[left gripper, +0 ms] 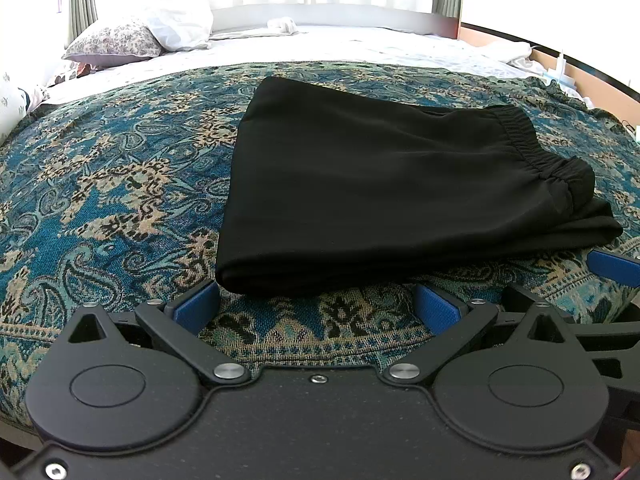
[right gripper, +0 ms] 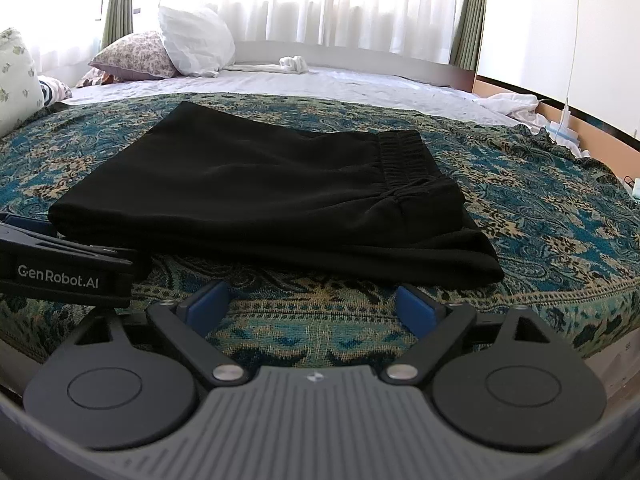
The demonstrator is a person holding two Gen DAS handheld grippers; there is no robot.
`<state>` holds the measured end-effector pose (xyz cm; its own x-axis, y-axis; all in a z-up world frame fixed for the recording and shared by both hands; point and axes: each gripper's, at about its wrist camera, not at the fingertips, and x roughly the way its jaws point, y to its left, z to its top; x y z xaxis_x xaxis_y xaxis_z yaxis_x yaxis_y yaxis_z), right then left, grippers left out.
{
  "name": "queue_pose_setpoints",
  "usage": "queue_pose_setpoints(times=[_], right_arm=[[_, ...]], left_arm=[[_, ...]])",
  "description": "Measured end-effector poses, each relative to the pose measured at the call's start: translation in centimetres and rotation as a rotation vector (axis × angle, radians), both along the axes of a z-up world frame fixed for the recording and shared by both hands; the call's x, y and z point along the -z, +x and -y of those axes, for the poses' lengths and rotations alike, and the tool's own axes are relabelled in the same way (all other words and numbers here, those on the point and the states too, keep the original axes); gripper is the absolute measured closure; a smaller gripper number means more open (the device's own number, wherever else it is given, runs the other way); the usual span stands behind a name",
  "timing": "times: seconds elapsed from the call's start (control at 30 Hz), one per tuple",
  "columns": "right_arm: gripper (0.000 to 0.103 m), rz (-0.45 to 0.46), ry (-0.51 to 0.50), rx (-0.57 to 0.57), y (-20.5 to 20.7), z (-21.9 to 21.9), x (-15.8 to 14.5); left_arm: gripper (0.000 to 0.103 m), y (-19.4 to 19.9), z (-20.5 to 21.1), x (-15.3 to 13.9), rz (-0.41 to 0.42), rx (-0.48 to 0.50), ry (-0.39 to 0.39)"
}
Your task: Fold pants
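- I see the black pants (left gripper: 384, 184) folded, mid-frame on the patterned bedspread (left gripper: 100, 184).
- My left hand-held gripper (left gripper: 316, 308) is wide apart, empty.
- My right hand-held gripper (right gripper: 312, 304) likewise.

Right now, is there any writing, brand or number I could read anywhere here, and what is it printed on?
"GenRobot.AI": white letters on the black side of the left claw, seen from the right wrist view.
Small grey marks on the bed's edge at far right: too small to read.
No writing shows on the black pants.
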<state>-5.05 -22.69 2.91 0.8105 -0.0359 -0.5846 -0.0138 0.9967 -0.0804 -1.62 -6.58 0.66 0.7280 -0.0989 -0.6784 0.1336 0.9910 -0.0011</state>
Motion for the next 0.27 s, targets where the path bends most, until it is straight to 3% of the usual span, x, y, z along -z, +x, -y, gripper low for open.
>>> queue_pose_setpoints(times=[0.27], right_arm=[[0.008,0.0,0.0,0.0,0.04,-0.03,0.0]], left_arm=[[0.0,0.0,-0.04,-0.01,0.0,0.002,0.001]])
